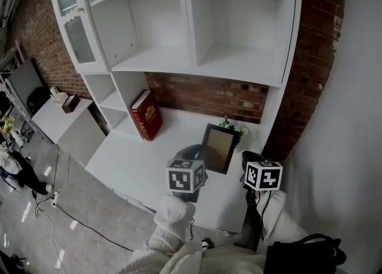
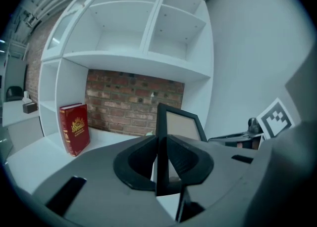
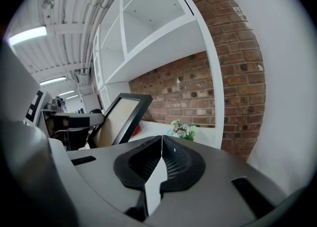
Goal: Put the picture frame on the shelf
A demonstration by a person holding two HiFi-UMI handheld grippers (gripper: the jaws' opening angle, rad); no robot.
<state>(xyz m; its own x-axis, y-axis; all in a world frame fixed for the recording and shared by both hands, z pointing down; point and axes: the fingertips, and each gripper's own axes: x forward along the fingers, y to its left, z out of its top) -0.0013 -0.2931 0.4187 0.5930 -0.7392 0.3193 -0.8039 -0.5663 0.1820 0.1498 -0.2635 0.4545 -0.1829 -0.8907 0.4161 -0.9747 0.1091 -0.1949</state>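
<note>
L gripper [image 1: 197, 158] [image 2: 162, 140] is clamping the picture frame [image 1: 218, 146] [image 2: 184, 125] by its black L edge. In the left gripper view the jaws are pressing on that edge from both sides, w/ the edge running straight up between them. The frame is standing roughly upright, glass side facing the person, over the white tabletop [image 1: 134, 159] near its R end, below the upper shelves of the white shelf unit [image 1: 239, 67]. Can't tell whether its bottom edge is touching the tabletop.

R gripper [image 1: 249, 159] [image 3: 161, 142] is hovering just R of the frame, apart from it. Its jaws are meeting at the tips w/ nothing between them. In the right gripper view the frame [image 3: 121, 117] is showing to the L, tilted.

A small bunch of flowers [image 1: 234, 127] [image 3: 182, 130] is sitting just behind the frame, against the brick wall [image 1: 209, 97]. A red book [image 1: 147, 115] [image 2: 74, 128] is standing upright at the L side of the tabletop, leaning on the unit's inner wall, well apart from the frame.
</note>
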